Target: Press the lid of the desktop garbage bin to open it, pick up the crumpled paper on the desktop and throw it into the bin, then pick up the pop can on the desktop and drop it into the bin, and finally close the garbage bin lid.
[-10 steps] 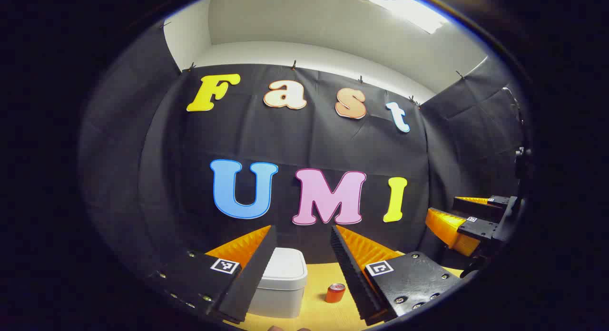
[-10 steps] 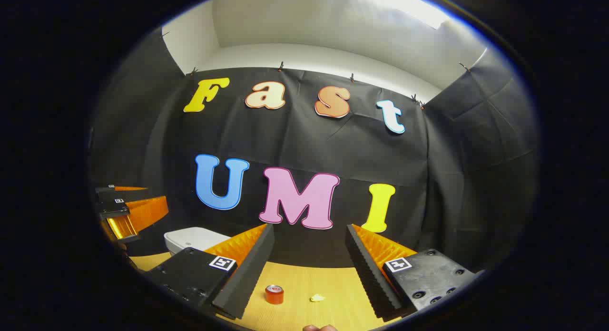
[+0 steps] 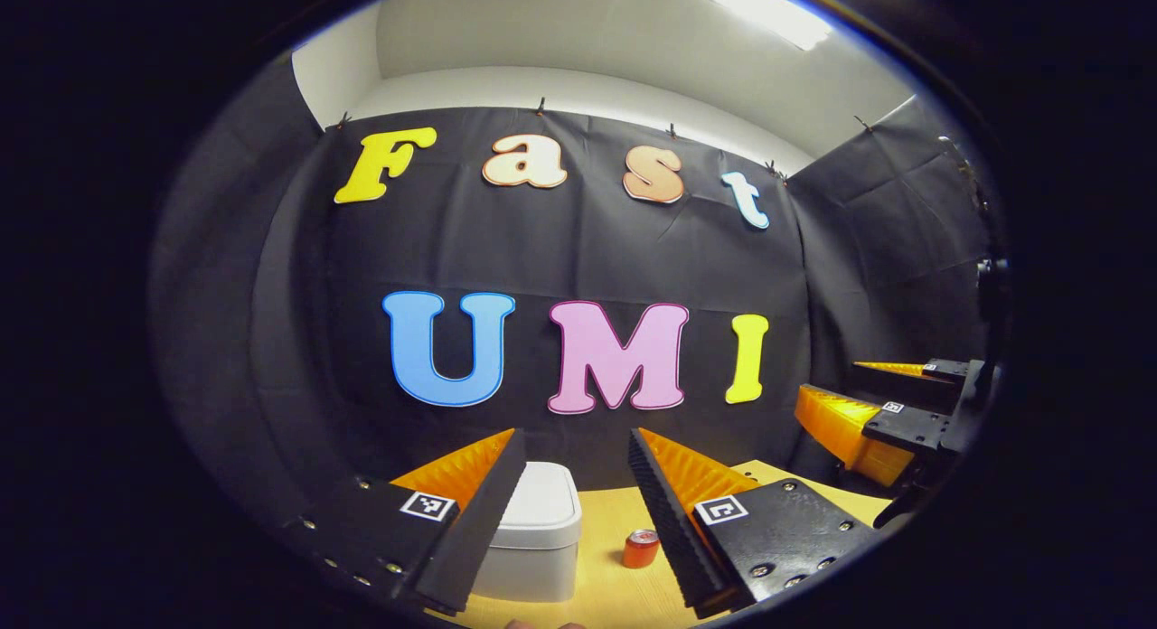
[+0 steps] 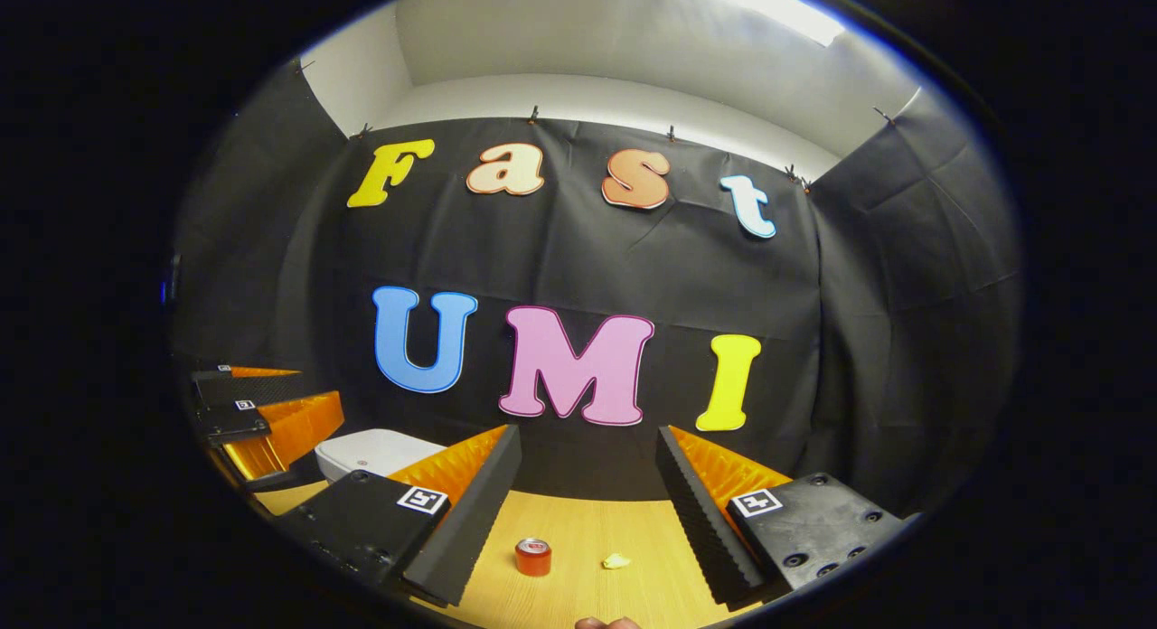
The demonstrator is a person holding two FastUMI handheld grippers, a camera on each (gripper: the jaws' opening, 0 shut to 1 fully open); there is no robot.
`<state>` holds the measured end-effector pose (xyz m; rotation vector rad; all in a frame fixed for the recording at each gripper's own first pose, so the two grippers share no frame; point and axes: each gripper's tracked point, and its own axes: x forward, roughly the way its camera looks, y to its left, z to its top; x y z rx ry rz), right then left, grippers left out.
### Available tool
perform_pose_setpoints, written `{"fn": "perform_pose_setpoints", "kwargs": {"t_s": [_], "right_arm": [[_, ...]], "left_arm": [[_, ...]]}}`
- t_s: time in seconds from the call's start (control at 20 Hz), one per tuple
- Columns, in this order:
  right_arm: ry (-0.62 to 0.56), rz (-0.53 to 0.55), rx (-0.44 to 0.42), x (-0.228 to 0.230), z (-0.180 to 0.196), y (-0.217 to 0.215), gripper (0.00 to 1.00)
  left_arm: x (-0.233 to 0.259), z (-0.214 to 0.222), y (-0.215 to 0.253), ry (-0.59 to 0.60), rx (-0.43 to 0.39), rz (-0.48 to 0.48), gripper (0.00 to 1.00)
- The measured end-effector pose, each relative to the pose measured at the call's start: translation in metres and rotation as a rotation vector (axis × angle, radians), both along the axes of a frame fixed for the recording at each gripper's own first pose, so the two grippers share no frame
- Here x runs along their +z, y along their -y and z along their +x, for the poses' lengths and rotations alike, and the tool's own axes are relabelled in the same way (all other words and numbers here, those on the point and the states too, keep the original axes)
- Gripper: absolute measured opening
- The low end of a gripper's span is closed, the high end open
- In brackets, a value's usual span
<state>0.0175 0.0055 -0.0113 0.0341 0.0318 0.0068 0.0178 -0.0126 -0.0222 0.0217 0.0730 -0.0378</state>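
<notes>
A white desktop bin (image 3: 537, 534) with its lid down stands on the wooden desk (image 3: 601, 575), partly behind my left gripper's near finger. A red pop can (image 3: 641, 549) stands upright to its right. My left gripper (image 3: 574, 448) hangs open above and before both, holding nothing. In the right gripper view the bin (image 4: 371, 451) sits at the left, the can (image 4: 533, 557) stands in the middle and a small crumpled yellowish paper (image 4: 616, 561) lies just right of the can. My right gripper (image 4: 587, 444) is open and empty, well above the desk.
The other gripper appears at the right edge of the left gripper view (image 3: 881, 421) and at the left edge of the right gripper view (image 4: 262, 421). Black cloth walls close the booth behind and at both sides. A fingertip (image 4: 606, 623) peeks at the bottom edge.
Both views have tilted down slightly, so the wall sits higher in the frames and a bit more desk shows. The bin, can and paper have not moved.
</notes>
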Motion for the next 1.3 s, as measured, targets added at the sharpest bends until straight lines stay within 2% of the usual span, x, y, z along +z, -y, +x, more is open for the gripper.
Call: {"fn": "perform_pose_setpoints", "kwargs": {"t_s": [0.2, 0.9, 1.3], "right_arm": [[-0.005, -0.028, 0.007, -0.005, 0.003, 0.0, 0.97], [-0.008, -0.023, 0.005, -0.01, 0.014, 0.003, 0.98], [-0.021, -0.018, 0.015, -0.017, 0.017, 0.002, 0.97]], "left_arm": [[-0.005, 0.004, 0.002, -0.014, -0.004, -0.011, 0.82], [-0.013, 0.014, 0.007, -0.031, -0.016, -0.003, 0.82], [-0.023, 0.021, -0.001, -0.062, 0.009, -0.01, 0.82]]}}
